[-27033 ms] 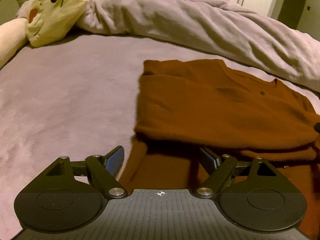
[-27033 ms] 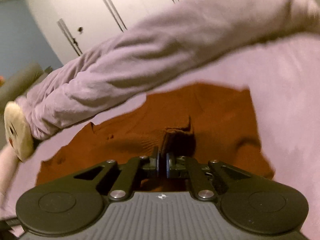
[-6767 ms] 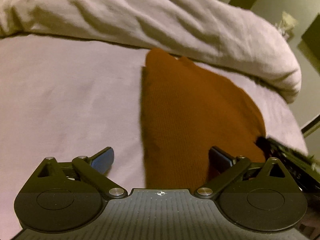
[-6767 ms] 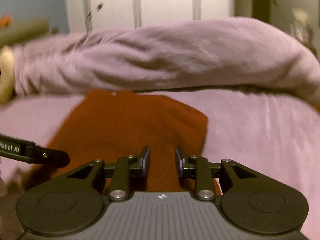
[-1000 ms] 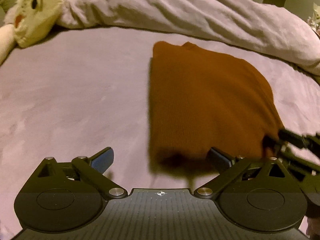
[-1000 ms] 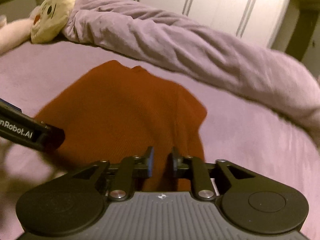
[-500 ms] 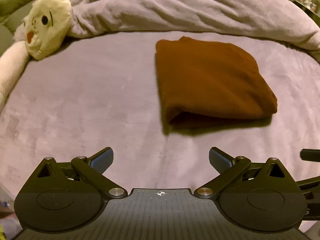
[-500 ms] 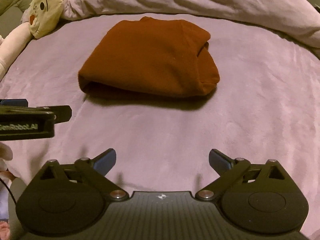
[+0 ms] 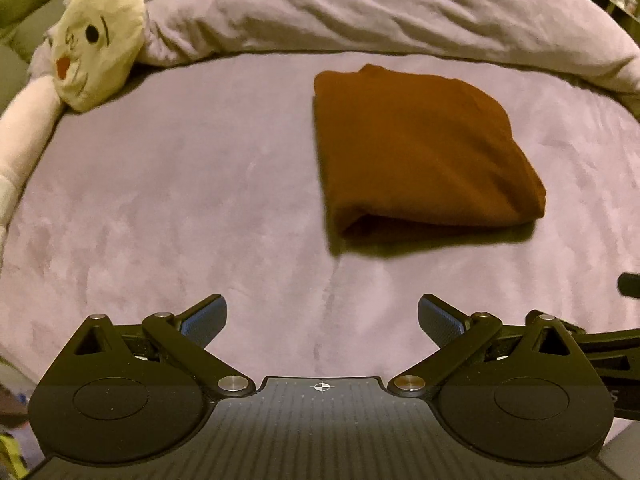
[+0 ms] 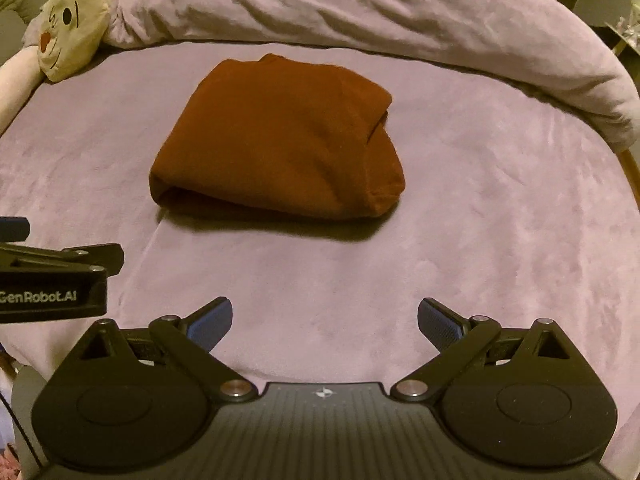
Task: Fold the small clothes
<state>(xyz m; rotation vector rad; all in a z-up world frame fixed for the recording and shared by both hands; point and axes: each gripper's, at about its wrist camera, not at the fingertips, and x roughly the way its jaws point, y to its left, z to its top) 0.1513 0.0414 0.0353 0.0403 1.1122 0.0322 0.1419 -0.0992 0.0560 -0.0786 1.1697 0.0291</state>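
The rust-brown sweater point(image 9: 420, 152) now lies as a compact folded bundle on the mauve bed cover point(image 9: 180, 200), alone and untouched, whereas a second ago the right gripper's fingers were nearly closed over its near edge and the left gripper sat right against it. Both tools have since drawn back toward the near side of the bed. The left gripper point(image 9: 322, 320) has its jaws spread wide with only bare cover between them, and the right gripper point(image 10: 325, 320) shows the same wide spread and holds nothing. In the right wrist view the sweater point(image 10: 280, 140) sits well apart from both sets of fingers, its rolled fold facing the cameras and a few loose layers showing at its right end. The left gripper's body point(image 10: 56, 280) juts in at the left edge of that view, so the two tools hang side by side, level with each other. Compared with the spread-out garment seen much earlier, with its sleeve and hem loose, the piece has been reduced to a small thick packet. The release and retreat suggest the fold is judged finished; the slightly uneven right end might still call for a tuck, though that is only a guess. Behind the sweater the bunched duvet point(image 10: 360, 8) runs across the bed, and a cream plush toy point(image 9: 98, 40) rests at the far left, neither touching the garment.
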